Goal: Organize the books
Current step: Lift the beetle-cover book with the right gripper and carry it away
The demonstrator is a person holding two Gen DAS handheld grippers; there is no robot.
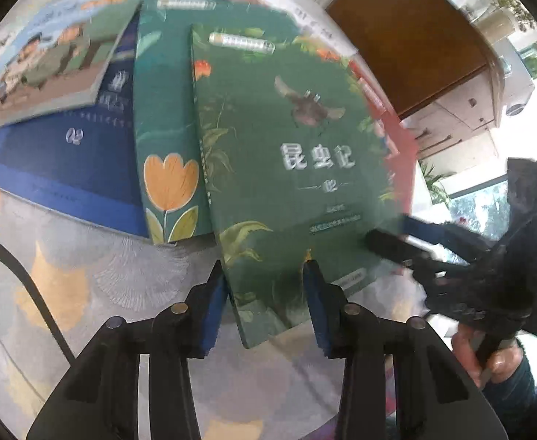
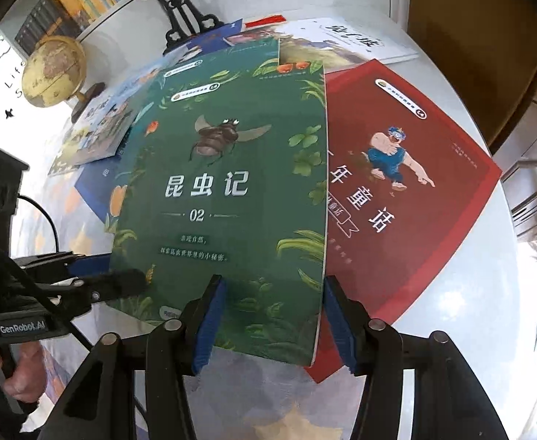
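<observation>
A green book with a beetle on its cover lies on top of a spread of books. My left gripper straddles its lower left corner, one pad beside the spine and the other over the cover. My right gripper straddles its lower right edge the same way. Both stand with jaws apart, and I see no pad pinching the book. Each gripper also appears in the other's view: the right gripper and the left gripper, each with one finger over the cover.
Under it lie a red book, a green tulip book, a blue book, an illustrated book and a white book. A globe and a black stand are at the table's far side.
</observation>
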